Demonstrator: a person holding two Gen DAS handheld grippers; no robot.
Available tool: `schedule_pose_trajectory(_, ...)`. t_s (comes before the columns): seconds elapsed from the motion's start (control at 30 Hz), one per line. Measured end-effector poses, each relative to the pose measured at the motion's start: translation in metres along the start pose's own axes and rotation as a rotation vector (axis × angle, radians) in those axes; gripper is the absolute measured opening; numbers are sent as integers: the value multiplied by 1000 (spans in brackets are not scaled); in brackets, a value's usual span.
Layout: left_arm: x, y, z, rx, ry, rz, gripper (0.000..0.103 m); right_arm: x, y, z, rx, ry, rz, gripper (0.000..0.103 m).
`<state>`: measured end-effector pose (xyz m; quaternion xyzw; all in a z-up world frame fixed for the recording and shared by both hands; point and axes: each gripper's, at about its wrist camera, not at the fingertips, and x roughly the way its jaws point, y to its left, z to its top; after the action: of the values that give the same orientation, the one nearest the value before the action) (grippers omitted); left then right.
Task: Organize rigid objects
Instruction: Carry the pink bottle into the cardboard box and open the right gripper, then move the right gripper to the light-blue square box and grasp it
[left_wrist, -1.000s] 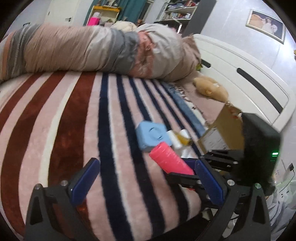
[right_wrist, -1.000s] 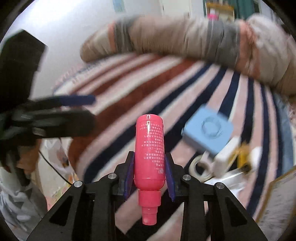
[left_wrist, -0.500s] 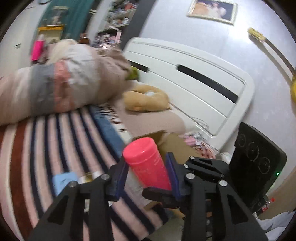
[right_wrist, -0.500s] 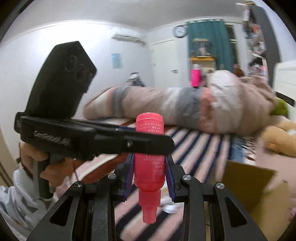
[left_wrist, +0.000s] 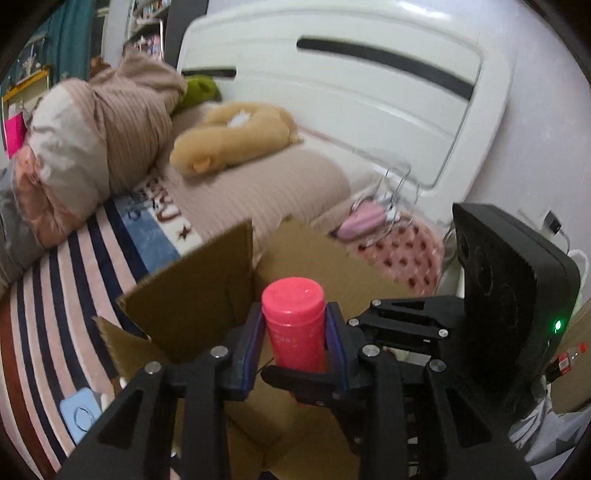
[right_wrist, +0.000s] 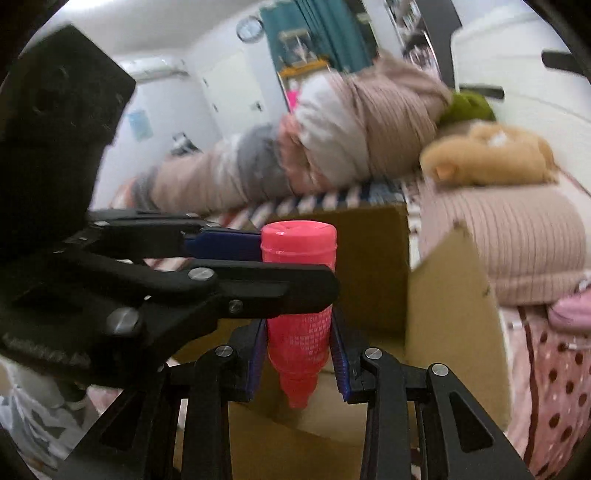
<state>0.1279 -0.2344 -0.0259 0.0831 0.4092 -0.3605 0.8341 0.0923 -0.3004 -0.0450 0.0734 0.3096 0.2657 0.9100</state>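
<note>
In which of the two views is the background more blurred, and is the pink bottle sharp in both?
Right wrist view: the bedding and box are smeared by motion, more than in the left wrist view, where only the headboard and box edges are soft. The bottle is fairly sharp in both. Both views show fisheye bending and dark corners.

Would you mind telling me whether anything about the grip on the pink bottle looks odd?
Yes: both grippers clamp the same pink plastic bottle. The left gripper and right gripper cross on it above the open cardboard box, an unusual double hold.
</note>
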Motion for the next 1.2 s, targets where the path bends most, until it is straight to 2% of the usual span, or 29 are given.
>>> schedule_pose_trajectory(0.13,9,-6,-10,4,46,14,32,12,-2,-4,-1,89,-61,28)
schedule_pose_trajectory(0.17,10,-6,-10,8,45,28,41,10,-2,-5,3,94,-66,27)
schedule_pose_trajectory(0.2,10,-4,-10,11,33,51,57,11,-4,-4,7,101,-74,28)
schedule_pose_trajectory(0.27,2,-2,-11,10,0,96,68,11,-5,-6,9,110,-94,29)
schedule_pose_trajectory(0.4,-29,10,-13,-15,-57,104,69,1,0,-3,9,90,-131,31)
schedule_pose_trajectory(0.43,-41,14,-14,-22,-80,119,69,-3,3,-1,8,76,-141,36)
schedule_pose_trajectory(0.47,-52,17,-16,-27,-99,141,70,-6,5,1,4,63,-153,40)
schedule_pose_trajectory(0.57,-93,35,-26,-39,-160,235,79,-18,20,8,-29,12,-197,41)
schedule_pose_trajectory(0.63,-116,48,-35,-49,-180,272,79,-25,34,15,-44,-27,-171,41)
schedule_pose_trajectory(0.73,-152,79,-57,-86,-194,352,79,-28,66,23,-66,-65,-46,48)
schedule_pose_trajectory(0.87,-190,120,-94,-154,-194,434,79,-5,129,32,-137,-60,111,50)
schedule_pose_trajectory(0.9,-198,131,-104,-176,-192,445,79,3,139,32,-146,-59,133,53)
schedule_pose_trajectory(0.93,-201,139,-112,-192,-190,452,80,16,154,33,-156,-51,171,61)
schedule_pose_trajectory(0.97,-206,146,-122,-206,-188,461,82,28,163,34,-154,-34,188,66)
schedule_pose_trajectory(1.1,-216,179,-163,-265,-166,489,85,87,192,27,-145,69,218,66)
schedule_pose_trajectory(1.2,-208,199,-187,-309,-142,460,85,137,196,19,-113,152,181,66)
